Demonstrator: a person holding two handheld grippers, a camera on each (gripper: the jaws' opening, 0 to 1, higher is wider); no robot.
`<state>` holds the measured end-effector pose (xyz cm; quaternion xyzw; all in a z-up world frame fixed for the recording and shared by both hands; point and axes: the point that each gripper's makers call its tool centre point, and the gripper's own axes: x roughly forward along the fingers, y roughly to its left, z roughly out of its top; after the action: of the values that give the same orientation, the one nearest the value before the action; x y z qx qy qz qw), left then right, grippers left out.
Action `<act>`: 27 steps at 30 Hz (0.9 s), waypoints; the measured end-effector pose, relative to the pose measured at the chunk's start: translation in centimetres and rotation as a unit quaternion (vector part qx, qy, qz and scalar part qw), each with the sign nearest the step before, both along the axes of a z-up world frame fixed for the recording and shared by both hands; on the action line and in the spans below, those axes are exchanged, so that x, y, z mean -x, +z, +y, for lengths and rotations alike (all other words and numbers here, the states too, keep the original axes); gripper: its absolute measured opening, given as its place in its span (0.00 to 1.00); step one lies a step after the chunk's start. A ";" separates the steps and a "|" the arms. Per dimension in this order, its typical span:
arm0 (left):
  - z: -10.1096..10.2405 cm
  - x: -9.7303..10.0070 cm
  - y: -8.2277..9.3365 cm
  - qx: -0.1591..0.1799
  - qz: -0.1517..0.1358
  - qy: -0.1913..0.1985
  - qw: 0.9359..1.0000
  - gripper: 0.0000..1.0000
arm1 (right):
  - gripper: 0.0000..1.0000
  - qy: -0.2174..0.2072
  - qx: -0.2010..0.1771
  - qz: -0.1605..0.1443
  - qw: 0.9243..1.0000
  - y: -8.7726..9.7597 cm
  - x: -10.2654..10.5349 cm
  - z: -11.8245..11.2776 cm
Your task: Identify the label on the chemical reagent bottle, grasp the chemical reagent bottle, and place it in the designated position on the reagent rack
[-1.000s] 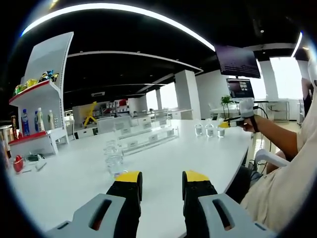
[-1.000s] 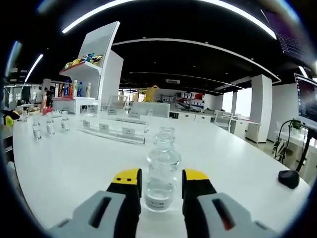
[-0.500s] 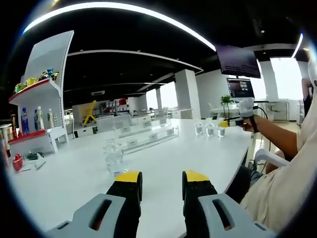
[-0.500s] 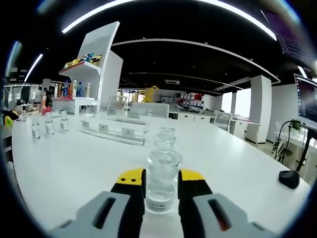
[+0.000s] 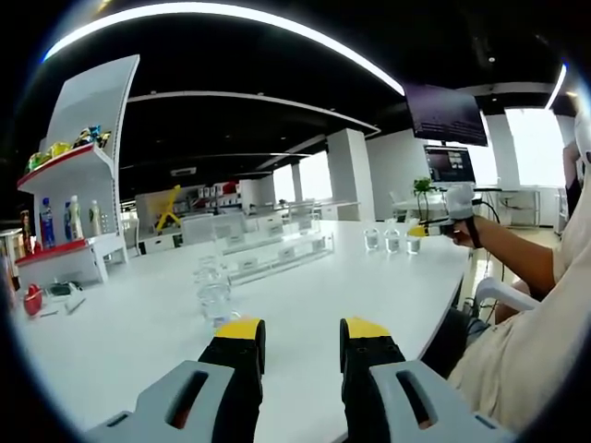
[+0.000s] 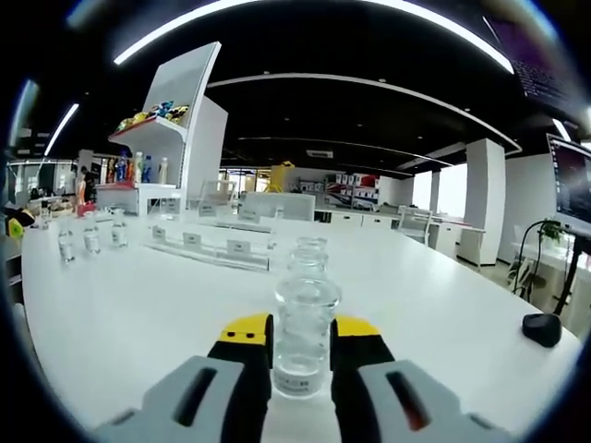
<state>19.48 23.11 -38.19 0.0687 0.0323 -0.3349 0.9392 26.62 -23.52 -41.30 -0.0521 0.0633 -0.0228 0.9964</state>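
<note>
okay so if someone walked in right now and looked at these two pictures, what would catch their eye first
In the right gripper view, the right gripper is shut on a clear glass reagent bottle, first in a row on the white table. Behind stands the clear labelled reagent rack. In the left gripper view, the left gripper hangs open.

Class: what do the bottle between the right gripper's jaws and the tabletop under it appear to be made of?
Bottle: clear glass or clear plastic, glossy; the table shows through it. Tabletop: smooth white laminate-like surface, semi-matte, with soft reflections. The right gripper clamps the bottle.

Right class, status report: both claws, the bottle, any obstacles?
Right claw shut on nearest reagent bottle. Left claw open, empty. Two bottles stand between it and the rack.
</note>
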 end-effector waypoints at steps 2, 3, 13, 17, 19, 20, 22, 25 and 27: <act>0.0 0.0 0.0 0.001 0.000 0.000 1.000 0.32 | 0.24 0.000 -0.001 -0.001 1.000 0.0 0.0 0.0; 0.0 0.0 0.0 0.001 0.000 0.000 1.000 0.32 | 0.24 0.000 -0.002 -0.002 1.000 0.0 -0.1 -0.1; 0.0 -0.1 0.0 0.000 0.001 0.001 1.000 0.32 | 0.20 -0.005 -0.012 -0.011 1.000 0.2 -0.2 -0.2; -0.1 -0.1 -0.1 -0.001 0.001 0.000 1.000 0.32 | 0.20 -0.005 -0.011 -0.013 1.000 0.3 -0.2 -0.1; -0.2 -0.1 -0.1 -0.001 0.002 -0.001 1.000 0.32 | 0.20 -0.005 -0.008 -0.015 1.000 0.3 -0.2 -0.1; -0.2 -0.2 -0.1 -0.002 0.002 -0.001 1.000 0.32 | 0.20 -0.006 -0.008 -0.016 1.000 0.3 -0.2 -0.1; -0.3 -0.2 -0.1 -0.002 0.002 -0.001 1.000 0.32 | 0.19 -0.006 -0.007 -0.017 1.000 0.3 -0.2 -0.1; -0.2 -0.2 -0.2 -0.002 0.002 -0.001 1.000 0.32 | 0.19 -0.008 -0.005 -0.020 1.000 0.3 -0.2 -0.1; -0.2 -0.2 -0.1 -0.001 0.003 -0.001 1.000 0.32 | 0.19 -0.009 -0.004 -0.019 1.000 0.4 -0.2 -0.2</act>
<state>19.67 22.91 -38.33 0.0683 0.0352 -0.3359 0.9388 26.86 -23.72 -40.94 -0.0473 0.0448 -0.0328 0.9973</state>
